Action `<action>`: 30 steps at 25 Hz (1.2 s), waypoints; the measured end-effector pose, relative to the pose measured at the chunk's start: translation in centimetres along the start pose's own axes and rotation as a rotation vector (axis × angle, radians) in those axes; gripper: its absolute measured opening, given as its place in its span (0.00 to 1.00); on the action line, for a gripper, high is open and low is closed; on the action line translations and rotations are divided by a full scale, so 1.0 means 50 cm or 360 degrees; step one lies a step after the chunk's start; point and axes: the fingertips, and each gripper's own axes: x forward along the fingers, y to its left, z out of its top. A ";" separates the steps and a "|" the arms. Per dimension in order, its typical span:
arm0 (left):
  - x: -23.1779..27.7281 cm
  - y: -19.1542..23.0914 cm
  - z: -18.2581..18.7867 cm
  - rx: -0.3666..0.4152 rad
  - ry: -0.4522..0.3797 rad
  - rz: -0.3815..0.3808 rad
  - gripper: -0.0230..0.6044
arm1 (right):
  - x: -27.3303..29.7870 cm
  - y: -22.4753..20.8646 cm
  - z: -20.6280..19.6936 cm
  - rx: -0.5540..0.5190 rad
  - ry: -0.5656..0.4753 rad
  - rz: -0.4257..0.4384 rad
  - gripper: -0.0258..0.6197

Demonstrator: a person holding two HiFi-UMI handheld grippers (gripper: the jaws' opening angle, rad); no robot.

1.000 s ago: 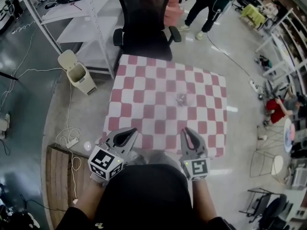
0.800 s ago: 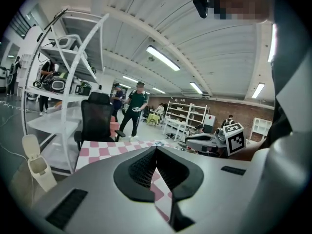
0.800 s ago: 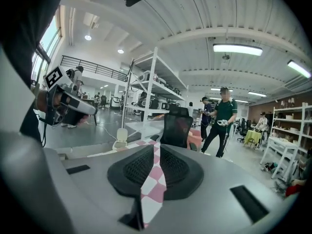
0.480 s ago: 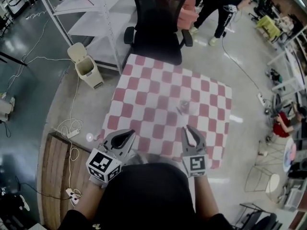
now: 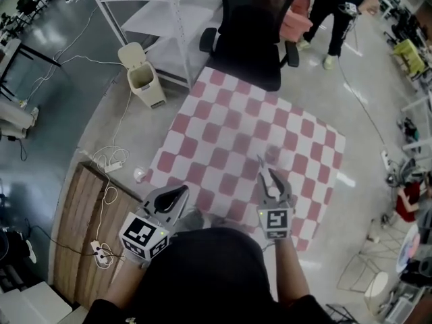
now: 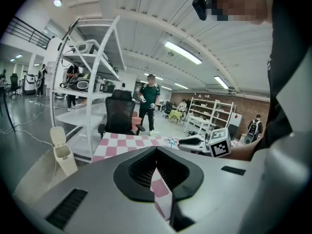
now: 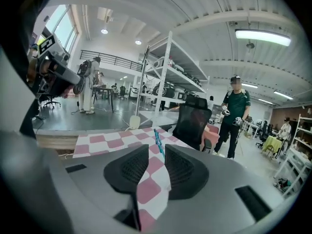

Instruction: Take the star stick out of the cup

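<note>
We held the left gripper (image 6: 156,152) closed and empty. The right gripper (image 7: 157,149) had its jaws slightly apart, holding nothing. The star stick (image 7: 157,139) stood ahead on the checked table (image 5: 223,127).

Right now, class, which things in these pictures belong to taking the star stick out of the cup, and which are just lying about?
Belongs to the job: star stick, cup (blurred), checked table, right gripper with jaws apart, left gripper with jaws together.

Just lying about: office chair, bin, shelf rack, floor cables, standing person.
</note>
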 end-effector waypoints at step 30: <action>-0.034 0.009 -0.023 -0.0094 0.0013 0.0193 0.10 | 0.082 -0.037 -0.002 -0.0133 0.0062 -0.0001 0.10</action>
